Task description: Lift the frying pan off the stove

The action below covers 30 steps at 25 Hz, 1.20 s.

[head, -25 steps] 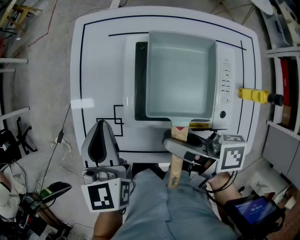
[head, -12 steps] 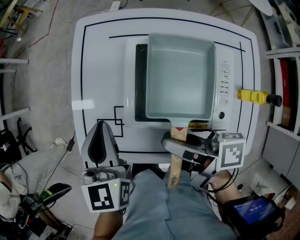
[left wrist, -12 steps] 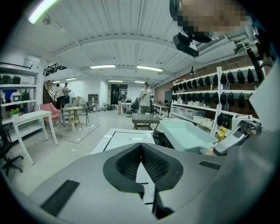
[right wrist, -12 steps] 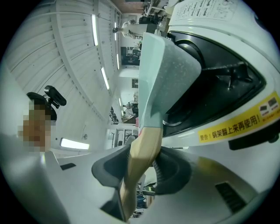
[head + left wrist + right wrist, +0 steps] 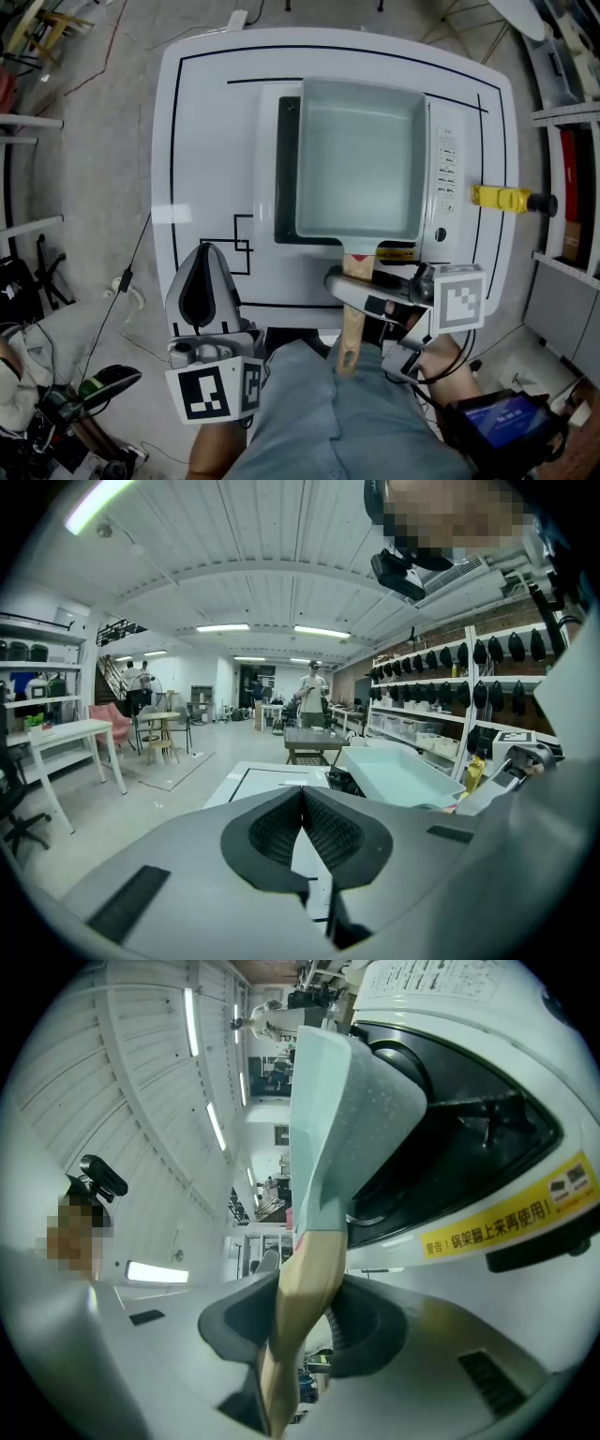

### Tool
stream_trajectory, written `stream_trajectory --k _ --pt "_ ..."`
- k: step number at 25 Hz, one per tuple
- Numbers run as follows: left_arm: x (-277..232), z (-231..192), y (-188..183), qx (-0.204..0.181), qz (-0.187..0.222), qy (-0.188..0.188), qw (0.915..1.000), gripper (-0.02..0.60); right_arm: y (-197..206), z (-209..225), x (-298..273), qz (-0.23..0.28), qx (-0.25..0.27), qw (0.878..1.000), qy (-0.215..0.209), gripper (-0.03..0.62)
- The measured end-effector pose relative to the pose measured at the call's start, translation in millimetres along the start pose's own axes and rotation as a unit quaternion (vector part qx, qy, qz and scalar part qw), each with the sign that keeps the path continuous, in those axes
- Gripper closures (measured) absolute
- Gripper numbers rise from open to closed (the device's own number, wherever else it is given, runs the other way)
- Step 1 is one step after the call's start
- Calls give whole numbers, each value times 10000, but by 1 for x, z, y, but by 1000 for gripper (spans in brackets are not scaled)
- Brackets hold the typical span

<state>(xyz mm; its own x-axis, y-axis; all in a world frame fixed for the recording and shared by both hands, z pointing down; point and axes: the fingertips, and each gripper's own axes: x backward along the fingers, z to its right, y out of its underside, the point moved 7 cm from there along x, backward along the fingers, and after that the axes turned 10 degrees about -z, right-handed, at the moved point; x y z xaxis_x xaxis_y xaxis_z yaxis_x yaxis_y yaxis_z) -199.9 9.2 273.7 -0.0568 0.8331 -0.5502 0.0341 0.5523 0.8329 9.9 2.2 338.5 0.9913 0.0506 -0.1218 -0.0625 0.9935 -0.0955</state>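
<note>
Narrowing since 1 second ago, the right gripper (image 5: 361, 292) is closing its jaws around the wooden handle (image 5: 351, 328), while the frying pan (image 5: 359, 159) sits unmoved on the stove (image 5: 452, 159) and the left gripper (image 5: 202, 281) is clenched empty, so lifting looks imminent.

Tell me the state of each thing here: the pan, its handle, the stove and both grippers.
frying pan: empty, sitting on the stove, not yet lifted.
wooden handle: between the right gripper's jaws.
stove: carrying the pan; on or off cannot be told.
right gripper: jaws closing around the wooden handle, not clamped yet.
left gripper: jaws together, empty, away from the pan.
</note>
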Motion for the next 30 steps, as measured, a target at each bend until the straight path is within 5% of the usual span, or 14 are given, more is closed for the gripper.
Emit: stream_trajectory --k 30 --pt "33 18 -21 43 518 56 9986 565 13 -58 11 -154 853 9962 -4 436"
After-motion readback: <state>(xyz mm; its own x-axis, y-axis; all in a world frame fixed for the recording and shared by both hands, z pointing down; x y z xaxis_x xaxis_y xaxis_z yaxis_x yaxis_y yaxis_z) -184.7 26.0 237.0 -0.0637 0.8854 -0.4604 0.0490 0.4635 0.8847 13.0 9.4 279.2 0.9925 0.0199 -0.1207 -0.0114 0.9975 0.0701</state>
